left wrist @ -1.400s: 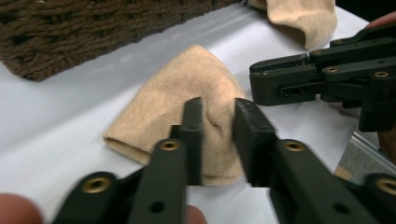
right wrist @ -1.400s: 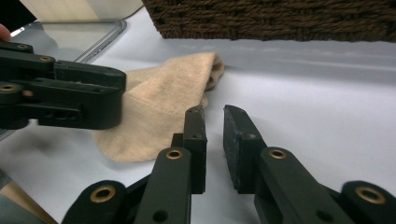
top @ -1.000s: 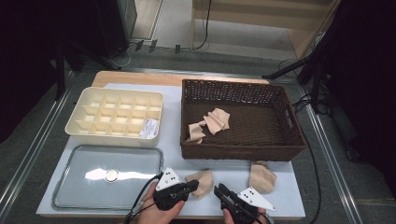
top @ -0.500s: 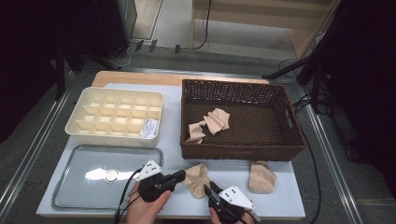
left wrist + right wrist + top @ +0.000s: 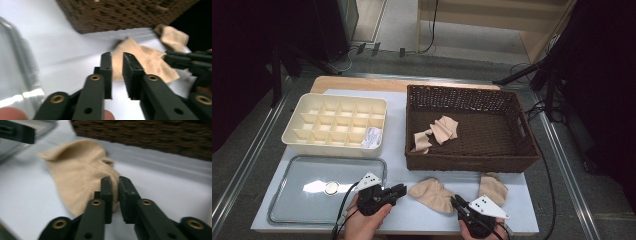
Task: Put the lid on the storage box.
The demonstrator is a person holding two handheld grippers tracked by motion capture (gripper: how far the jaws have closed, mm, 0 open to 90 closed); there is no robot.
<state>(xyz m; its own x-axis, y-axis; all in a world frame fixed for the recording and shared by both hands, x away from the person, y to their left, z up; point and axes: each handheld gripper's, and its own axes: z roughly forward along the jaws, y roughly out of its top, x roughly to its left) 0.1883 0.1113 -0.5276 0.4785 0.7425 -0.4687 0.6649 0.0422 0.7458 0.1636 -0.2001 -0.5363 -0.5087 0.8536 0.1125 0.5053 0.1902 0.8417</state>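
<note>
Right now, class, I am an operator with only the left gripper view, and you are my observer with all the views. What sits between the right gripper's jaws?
Observer: The ribbed cuff of the near sock sits between the jaws of the right gripper, which have just been opening.
Operator: What lies inside the basket?
Observer: Two beige socks, crumpled towards the left side of the basket.
Operator: Anything on the tray?
Observer: One small round thing on the tray.
</note>
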